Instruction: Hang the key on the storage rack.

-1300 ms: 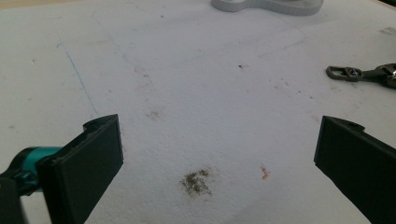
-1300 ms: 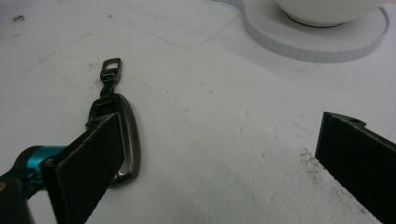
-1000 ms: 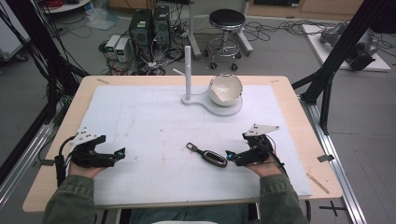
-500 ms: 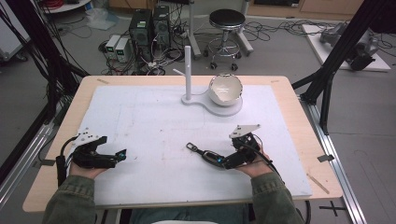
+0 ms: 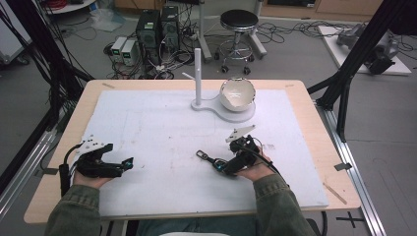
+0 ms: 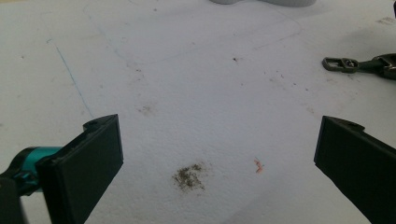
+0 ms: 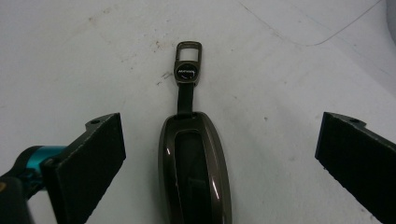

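Bronze key fob (image 7: 194, 163), one, between right tongs (image 7: 219, 158)

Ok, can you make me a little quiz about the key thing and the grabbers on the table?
1. True or false: the right gripper has its jaws wide apart around the key fob.
2. What stands beside the bowl? A) white post B) red cup C) book
3. Fill in: the left gripper holds ____.

Key: 1 true. 2 A, the white post. 3 nothing; it is open over the white mat.
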Demonstrator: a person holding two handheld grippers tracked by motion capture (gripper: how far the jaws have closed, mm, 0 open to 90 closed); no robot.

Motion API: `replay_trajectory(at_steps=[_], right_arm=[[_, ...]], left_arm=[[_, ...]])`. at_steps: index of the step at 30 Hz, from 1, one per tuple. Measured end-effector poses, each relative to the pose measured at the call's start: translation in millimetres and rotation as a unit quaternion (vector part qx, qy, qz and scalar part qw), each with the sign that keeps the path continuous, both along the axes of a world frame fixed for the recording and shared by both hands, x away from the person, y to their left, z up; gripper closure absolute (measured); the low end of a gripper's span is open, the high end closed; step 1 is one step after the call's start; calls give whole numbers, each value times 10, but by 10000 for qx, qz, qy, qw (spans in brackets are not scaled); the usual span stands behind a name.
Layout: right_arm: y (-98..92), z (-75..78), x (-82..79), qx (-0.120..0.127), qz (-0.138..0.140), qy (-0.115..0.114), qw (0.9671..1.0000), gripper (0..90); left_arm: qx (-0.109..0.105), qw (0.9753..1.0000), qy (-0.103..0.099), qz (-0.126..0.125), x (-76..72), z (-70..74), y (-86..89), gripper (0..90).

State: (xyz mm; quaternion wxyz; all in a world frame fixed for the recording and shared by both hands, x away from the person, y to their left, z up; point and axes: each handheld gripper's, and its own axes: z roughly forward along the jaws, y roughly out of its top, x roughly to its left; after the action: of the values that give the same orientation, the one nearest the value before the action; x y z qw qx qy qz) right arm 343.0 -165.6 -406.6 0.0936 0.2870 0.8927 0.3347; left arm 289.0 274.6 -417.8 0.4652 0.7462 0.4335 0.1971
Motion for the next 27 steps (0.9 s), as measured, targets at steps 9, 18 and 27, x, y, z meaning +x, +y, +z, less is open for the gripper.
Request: replay_trajectory(at_steps=[9,18,27], right_arm=[[220,-35,91,-306,184,187,9992,5],[400,-84,145,-646,389,375,9964,6],[490,-123,189,-947,506,688,9918,54]], left_arm=[[-7,10000,28,-21,-1,4,3,17],[-22,10000,49,-23,0,6,5,17],[-4,10000,78,-19,3,4,7,17]])
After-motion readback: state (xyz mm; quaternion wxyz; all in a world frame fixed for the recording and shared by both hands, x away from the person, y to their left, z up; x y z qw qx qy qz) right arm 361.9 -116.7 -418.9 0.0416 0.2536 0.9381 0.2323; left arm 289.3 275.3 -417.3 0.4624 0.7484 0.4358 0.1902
